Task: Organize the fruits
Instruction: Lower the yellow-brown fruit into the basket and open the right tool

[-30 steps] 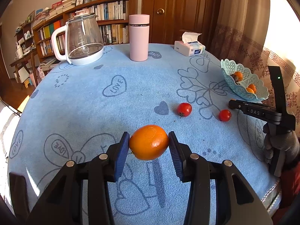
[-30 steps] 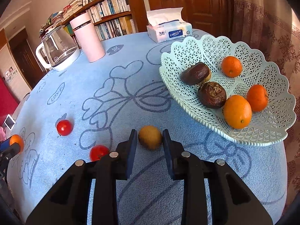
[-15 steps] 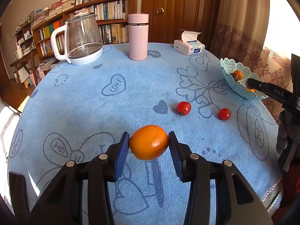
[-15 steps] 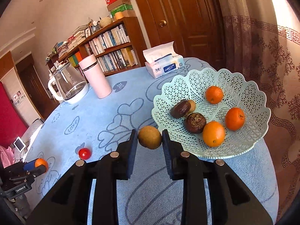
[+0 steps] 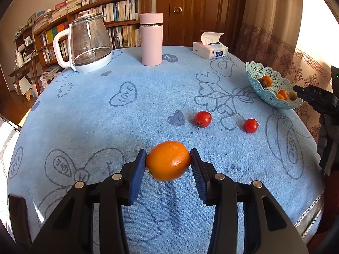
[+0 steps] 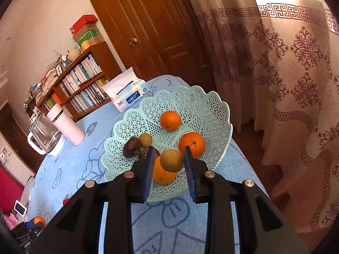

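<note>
My left gripper (image 5: 168, 164) is shut on an orange (image 5: 168, 163) and holds it just above the blue tablecloth. Two red tomatoes (image 5: 203, 119) (image 5: 250, 125) lie beyond it. My right gripper (image 6: 167, 160) is shut on a small brown-green fruit (image 6: 171, 160) and holds it over the near rim of the pale green lattice basket (image 6: 203, 108). The basket holds three oranges (image 6: 170, 120), two dark wrinkled fruits (image 6: 131, 147) and another small brown fruit (image 6: 145, 139). The basket (image 5: 273, 78) and my right gripper (image 5: 296, 94) also show at the right of the left wrist view.
A glass kettle (image 5: 89, 42), a pink flask (image 5: 151, 39) and a tissue box (image 5: 210, 49) stand at the table's far side. Bookshelves and a wooden door are behind. A patterned curtain (image 6: 286, 74) hangs close beside the basket, by the table's right edge.
My right gripper has lifted the small brown fruit and carried it from the cloth in front of the basket to above the basket's near rim. The left gripper and its orange have not moved.
</note>
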